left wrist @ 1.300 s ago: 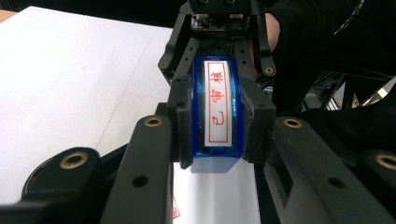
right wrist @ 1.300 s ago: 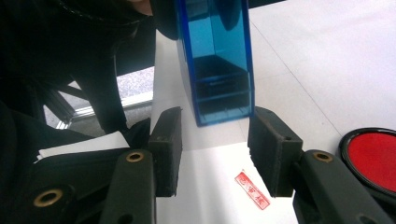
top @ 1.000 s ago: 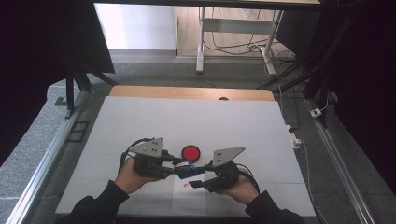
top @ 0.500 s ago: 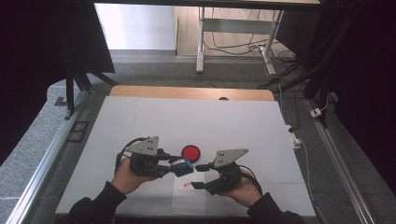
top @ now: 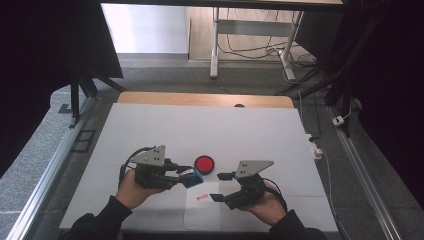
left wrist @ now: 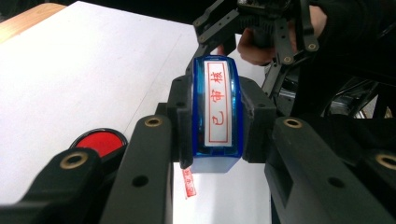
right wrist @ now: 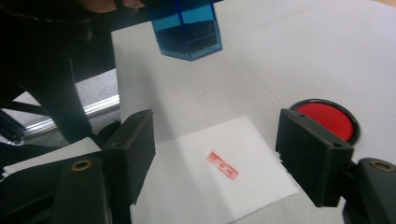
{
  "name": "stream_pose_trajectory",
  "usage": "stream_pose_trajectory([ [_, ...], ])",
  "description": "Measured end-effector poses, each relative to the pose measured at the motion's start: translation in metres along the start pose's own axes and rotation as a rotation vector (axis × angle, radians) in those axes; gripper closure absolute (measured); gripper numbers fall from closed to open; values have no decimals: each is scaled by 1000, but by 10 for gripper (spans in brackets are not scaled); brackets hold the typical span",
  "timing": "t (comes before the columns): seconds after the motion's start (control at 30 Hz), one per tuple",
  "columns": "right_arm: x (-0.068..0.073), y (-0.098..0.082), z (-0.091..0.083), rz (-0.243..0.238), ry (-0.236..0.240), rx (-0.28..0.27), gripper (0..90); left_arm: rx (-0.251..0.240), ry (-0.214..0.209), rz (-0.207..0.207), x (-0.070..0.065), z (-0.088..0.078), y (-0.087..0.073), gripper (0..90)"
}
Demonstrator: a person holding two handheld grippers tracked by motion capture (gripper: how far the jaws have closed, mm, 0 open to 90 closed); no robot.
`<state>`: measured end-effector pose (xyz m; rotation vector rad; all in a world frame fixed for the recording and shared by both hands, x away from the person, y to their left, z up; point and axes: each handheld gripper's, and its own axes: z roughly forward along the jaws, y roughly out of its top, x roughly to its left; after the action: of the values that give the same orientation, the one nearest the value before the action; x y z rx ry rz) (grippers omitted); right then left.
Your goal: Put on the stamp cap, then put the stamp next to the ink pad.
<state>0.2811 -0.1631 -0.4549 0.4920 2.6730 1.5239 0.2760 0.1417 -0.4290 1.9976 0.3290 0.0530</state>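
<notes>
From above we see a person's two hands at a white-covered table point(top: 150, 125), each holding a black two-jaw gripper. Our left gripper point(top: 186, 176) has its jaws clamped on a blue self-inking stamp point(top: 192, 177), held off the table with its two sides pressed between the pads; in the left gripper view the stamp point(left wrist: 216, 114) faces us, showing a white label with red Chinese characters. Our right gripper point(top: 220, 186) sits just to the right of the stamp and apart from it; its jaws have just been opening and now stand apart with nothing gripped. In the right gripper view, between those spread jaws, a white sheet of paper point(right wrist: 215, 182) lies flat on the table, bearing a small red rectangular stamp imprint point(right wrist: 222, 164). A round red ink pad point(top: 204, 163) in a black case rests on the table just beyond the stamp, between the two grippers.
</notes>
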Motion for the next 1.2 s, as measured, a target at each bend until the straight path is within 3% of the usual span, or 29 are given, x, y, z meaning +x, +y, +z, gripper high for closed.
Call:
stream_pose_trajectory([
  [0.83, 5, -13, -32, 69, -151, 27, 95, 9, 75, -48, 4, -15, -8, 693],
  [1.2, 6, -25, -48, 139, -206, 47, 7, 33, 134, -90, 7, -25, -16, 693],
])
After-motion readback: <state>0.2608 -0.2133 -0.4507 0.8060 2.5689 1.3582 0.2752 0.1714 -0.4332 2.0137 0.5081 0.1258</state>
